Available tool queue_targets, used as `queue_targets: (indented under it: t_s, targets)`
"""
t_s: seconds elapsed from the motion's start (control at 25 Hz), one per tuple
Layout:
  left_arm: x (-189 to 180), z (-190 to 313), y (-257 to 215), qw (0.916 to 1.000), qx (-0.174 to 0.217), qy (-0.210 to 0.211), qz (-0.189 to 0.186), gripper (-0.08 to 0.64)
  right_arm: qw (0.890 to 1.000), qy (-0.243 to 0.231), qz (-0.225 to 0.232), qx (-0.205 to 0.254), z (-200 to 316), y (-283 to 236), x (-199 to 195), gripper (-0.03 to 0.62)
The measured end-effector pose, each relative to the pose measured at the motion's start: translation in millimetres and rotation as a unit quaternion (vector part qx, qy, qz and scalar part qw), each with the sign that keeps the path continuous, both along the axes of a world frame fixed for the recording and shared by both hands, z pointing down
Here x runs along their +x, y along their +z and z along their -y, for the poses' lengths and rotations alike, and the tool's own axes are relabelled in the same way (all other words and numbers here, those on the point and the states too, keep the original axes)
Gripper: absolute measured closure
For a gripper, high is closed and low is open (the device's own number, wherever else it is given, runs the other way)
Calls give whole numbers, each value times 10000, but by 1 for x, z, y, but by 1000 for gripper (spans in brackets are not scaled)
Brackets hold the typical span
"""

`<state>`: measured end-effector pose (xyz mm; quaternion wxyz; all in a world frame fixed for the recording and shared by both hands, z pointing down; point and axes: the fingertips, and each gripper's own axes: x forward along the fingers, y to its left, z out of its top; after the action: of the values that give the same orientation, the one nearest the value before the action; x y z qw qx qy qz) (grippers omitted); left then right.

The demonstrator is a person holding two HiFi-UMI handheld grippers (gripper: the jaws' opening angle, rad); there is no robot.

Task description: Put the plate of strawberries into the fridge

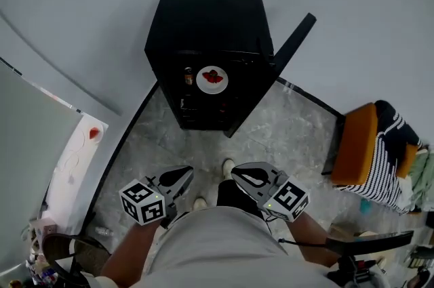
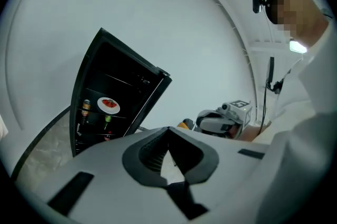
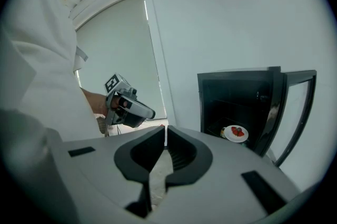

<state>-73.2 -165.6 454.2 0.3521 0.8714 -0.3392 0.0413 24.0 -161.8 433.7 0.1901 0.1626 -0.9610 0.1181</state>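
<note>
A white plate of strawberries (image 1: 212, 79) sits on a shelf inside the black fridge (image 1: 210, 22), whose door (image 1: 293, 43) stands open to the right. The plate (image 2: 108, 106) also shows in the left gripper view, and the plate (image 3: 236, 133) in the right gripper view. Both grippers hang close to the person's body, well short of the fridge. My left gripper (image 1: 178, 177) is shut with nothing in it, its tips meeting (image 2: 168, 129). My right gripper (image 1: 244, 177) is shut and empty too, its tips together (image 3: 165, 128).
Bottles (image 1: 188, 76) stand on the fridge shelf left of the plate. A white counter (image 1: 78, 158) with a red item runs along the left. An orange chair (image 1: 359, 144) with striped cloth stands at the right. Grey stone floor (image 1: 285, 124) lies between me and the fridge.
</note>
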Motion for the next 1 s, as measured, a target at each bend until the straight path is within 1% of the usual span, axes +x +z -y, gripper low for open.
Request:
queue_targets:
  t_s: [0.12, 0.32, 0.44, 0.6, 0.76, 1.0]
  targets:
    - [1, -35, -11, 9995, 120, 289, 100, 548, 10000, 62, 0, 16, -31, -1, -11, 566]
    - [-1, -75, -24, 9975, 238, 652, -96, 547, 9996, 289, 25, 43, -71, -1, -26, 567]
    - [-9, -90, -23, 9974, 224, 662, -145, 547, 9995, 301, 98, 21, -87, -3, -35, 568]
    - [-5, -102, -24, 9969, 247, 707, -237, 547, 9993, 265, 11, 260, -104, -14, -37, 568]
    - [-3, -112, -27, 9971, 233, 672, -255, 546, 9993, 263, 83, 245, -117, -17, -38, 568]
    - [-7, -122, -23, 9979, 224, 561, -213, 547, 9995, 156, 13, 273, -128, -17, -42, 568]
